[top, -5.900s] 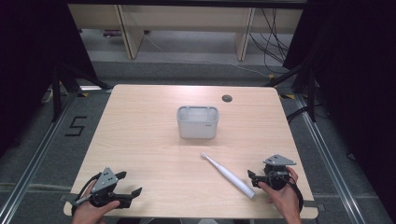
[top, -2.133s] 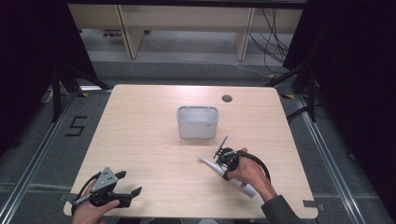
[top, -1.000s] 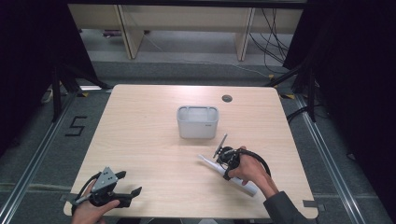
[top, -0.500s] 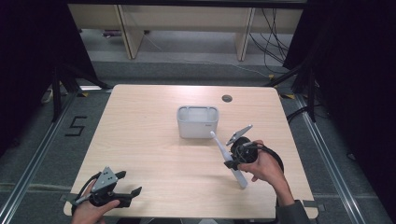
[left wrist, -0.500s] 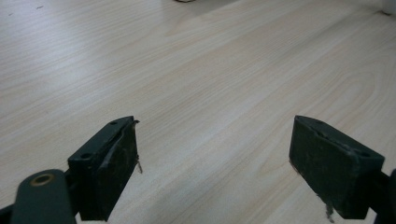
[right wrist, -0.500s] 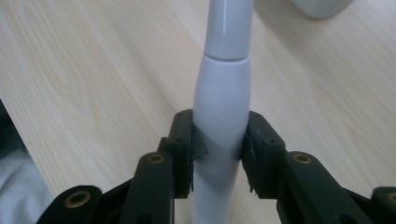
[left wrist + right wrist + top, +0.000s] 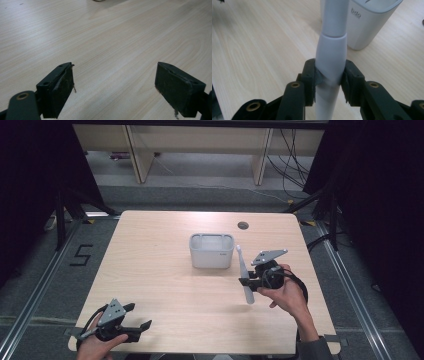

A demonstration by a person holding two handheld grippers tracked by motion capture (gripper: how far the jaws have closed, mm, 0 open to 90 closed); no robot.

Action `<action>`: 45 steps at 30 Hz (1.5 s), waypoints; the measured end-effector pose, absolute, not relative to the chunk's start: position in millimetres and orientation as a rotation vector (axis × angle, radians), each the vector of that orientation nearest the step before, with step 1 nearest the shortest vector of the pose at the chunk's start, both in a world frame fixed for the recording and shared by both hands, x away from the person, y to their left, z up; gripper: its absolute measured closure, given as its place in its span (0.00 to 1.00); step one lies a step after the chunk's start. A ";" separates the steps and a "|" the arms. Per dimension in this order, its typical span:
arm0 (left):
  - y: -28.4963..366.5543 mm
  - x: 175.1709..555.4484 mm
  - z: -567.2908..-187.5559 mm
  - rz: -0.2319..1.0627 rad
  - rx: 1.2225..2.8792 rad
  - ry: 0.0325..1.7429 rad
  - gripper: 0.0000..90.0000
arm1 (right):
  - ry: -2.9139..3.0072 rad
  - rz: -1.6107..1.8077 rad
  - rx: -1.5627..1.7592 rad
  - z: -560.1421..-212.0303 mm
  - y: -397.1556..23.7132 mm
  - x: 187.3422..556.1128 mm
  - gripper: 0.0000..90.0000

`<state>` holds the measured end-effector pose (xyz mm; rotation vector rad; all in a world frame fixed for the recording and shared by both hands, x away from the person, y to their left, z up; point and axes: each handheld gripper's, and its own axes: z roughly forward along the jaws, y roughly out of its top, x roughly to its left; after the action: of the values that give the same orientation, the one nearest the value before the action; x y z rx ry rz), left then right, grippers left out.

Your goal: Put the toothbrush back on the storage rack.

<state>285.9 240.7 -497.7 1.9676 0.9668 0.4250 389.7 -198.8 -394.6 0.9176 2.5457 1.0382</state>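
My right gripper (image 7: 246, 282) is shut on a white electric toothbrush (image 7: 244, 276), lifted off the table and standing nearly upright, brush head up, just right of the white cup-like container (image 7: 211, 251). In the right gripper view both pads clamp the toothbrush (image 7: 330, 55) at its handle, with the container (image 7: 367, 22) right behind it. My left gripper (image 7: 141, 317) rests at the table's front left corner, open, its jaws spread wide above bare wood in the left gripper view (image 7: 115, 92).
The wooden table (image 7: 150, 260) has a round cable hole (image 7: 243, 225) near its far edge. Cables and shelf legs stand on the floor beyond. A cable loops from the right gripper over the table's right side.
The right gripper has lifted the toothbrush off the table and swung it from lying flat to nearly upright, moving it toward the container. The left gripper has stayed put.
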 end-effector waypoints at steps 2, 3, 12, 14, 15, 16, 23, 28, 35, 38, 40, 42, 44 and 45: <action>240.6 285.8 -497.6 0.428 1.966 0.963 0.16 | 2.511 1.051 0.954 -392.8 -199.7 389.6 0.74; 240.4 285.8 -497.6 0.428 1.965 0.963 0.17 | 2.526 1.040 0.952 -390.5 -200.9 389.7 0.74; 240.2 285.9 -498.3 0.427 1.960 0.961 0.16 | 2.457 1.129 0.930 -387.7 -203.1 393.8 0.74; 240.2 286.3 -498.5 0.427 1.958 0.959 0.16 | 2.449 1.138 0.934 -387.4 -203.8 394.8 0.74; 240.3 286.2 -498.7 0.428 1.957 0.961 0.17 | 2.439 1.145 0.948 -387.4 -205.0 396.8 0.74; 240.1 286.0 -499.1 0.431 1.951 0.964 0.17 | 2.439 1.145 0.948 -387.4 -205.0 396.8 0.74; 240.2 286.3 -498.7 0.428 1.956 0.959 0.17 | 2.403 1.180 0.958 -383.8 -206.4 404.3 0.74; 240.4 286.2 -498.8 0.427 1.956 0.962 0.17 | 2.395 1.179 0.943 -378.2 -206.3 409.3 0.74; 240.4 286.3 -498.8 0.426 1.955 0.961 0.17 | 2.374 1.168 0.944 -362.3 -203.1 417.6 0.74; 240.2 286.3 -499.0 0.425 1.945 0.965 0.16 | 2.360 1.179 0.964 -355.8 -201.5 420.5 0.74; 240.3 286.2 -498.8 0.425 1.950 0.963 0.16 | 2.347 1.180 0.953 -352.1 -200.4 423.5 0.74; 240.1 286.2 -499.1 0.425 1.947 0.965 0.16 | 2.339 1.194 0.971 -346.3 -198.2 427.1 0.74; 240.1 286.2 -499.1 0.424 1.945 0.967 0.17 | 2.335 1.196 0.954 -344.3 -198.1 429.3 0.74; 240.2 286.4 -499.1 0.426 1.946 0.965 0.16 | 2.334 1.205 0.958 -342.6 -197.1 430.5 0.74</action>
<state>286.4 240.2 -499.1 1.9457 0.9645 0.4255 430.5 -197.1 -342.6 0.9576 2.3344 1.2047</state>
